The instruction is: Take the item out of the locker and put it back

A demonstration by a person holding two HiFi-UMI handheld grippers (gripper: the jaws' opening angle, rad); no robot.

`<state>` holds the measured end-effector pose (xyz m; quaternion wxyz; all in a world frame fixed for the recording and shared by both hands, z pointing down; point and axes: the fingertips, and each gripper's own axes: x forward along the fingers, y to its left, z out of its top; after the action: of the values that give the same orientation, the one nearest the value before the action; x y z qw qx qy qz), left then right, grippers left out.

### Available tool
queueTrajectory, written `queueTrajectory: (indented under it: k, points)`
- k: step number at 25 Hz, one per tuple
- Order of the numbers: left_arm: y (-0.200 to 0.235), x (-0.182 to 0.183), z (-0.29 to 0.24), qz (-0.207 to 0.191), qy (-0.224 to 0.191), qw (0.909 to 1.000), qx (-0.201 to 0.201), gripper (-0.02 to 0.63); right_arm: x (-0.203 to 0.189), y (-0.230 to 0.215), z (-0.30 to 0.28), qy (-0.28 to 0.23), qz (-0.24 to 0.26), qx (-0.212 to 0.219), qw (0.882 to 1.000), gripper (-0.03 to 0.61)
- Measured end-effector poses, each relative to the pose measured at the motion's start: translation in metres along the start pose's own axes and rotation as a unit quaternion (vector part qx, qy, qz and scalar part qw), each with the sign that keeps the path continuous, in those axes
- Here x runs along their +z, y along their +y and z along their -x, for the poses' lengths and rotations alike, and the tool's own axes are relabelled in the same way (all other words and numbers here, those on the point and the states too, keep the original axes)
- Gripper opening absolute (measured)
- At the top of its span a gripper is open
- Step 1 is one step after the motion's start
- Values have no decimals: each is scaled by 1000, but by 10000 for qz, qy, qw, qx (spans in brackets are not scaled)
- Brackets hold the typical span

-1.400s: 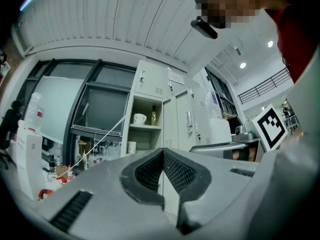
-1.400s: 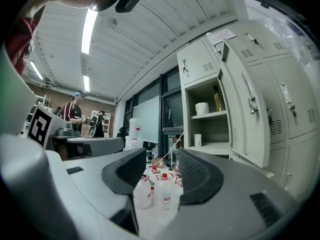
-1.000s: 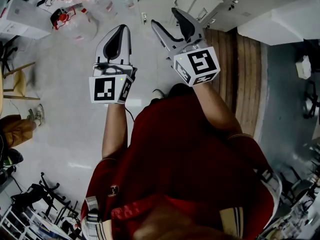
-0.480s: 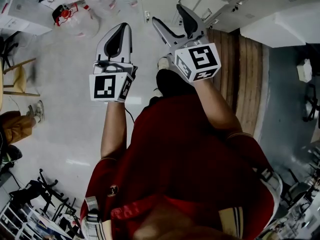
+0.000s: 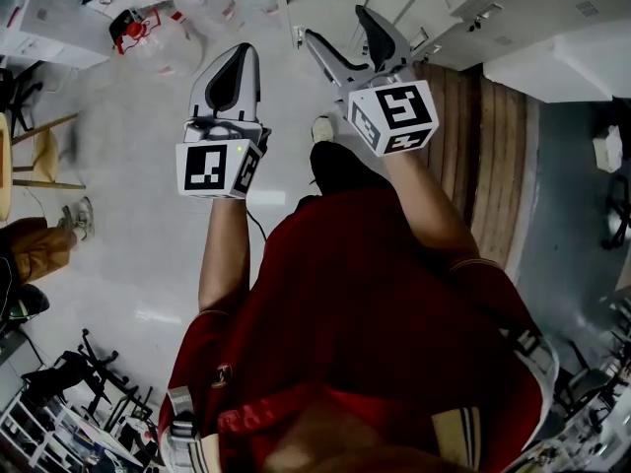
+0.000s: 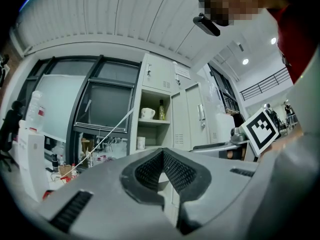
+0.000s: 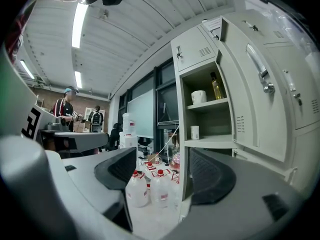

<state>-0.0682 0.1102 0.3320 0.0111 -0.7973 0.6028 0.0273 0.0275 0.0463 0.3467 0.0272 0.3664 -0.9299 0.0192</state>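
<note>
Locker (image 7: pixel 210 120) stands open ahead, not yet reached. On the upper shelf a mug (image 7: pixel 199 96) and a bottle (image 7: pixel 216 86) are set side by side; on the lower shelf, a cup (image 7: pixel 195 132). Which of these is the item cannot be told.

Right gripper (image 7: pixel 162 171): jaws wide apart, just been opening, nothing between them; held level toward the shelves. Left gripper (image 6: pixel 162 154): jaws pressed together, nothing held.

Step judged: approach for the pick-up. One item is to be chosen before entry. The open jaws are to be brought in level and straddle it at mid-height, and closed only once both pads flank it. Mug and bottle stand close, so a knock is the likely fault. Jugs (image 7: pixel 150 186) on the floor beside the locker are to be kept clear of
</note>
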Motion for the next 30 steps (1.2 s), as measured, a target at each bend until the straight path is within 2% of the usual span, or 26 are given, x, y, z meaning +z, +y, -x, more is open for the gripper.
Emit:
queueTrajectory:
  k: [8, 20, 27, 30]
  points:
    - [31, -3, -41, -79, 53, 9999, 70, 6, -6, -29, -44, 30, -73, -35, 10000, 308]
    - [70, -20, -123, 29, 190, 9997, 124, 6, -22, -87, -116, 271, -116, -119, 9995, 311]
    - [88, -33, -159, 26, 590, 9978, 287, 6, -31, -114, -148, 352, -16, -182, 9992, 313]
    - [92, -28, -176, -109, 312, 9992, 218, 6, -35, -125, -161, 386, -51, -231, 9990, 313]
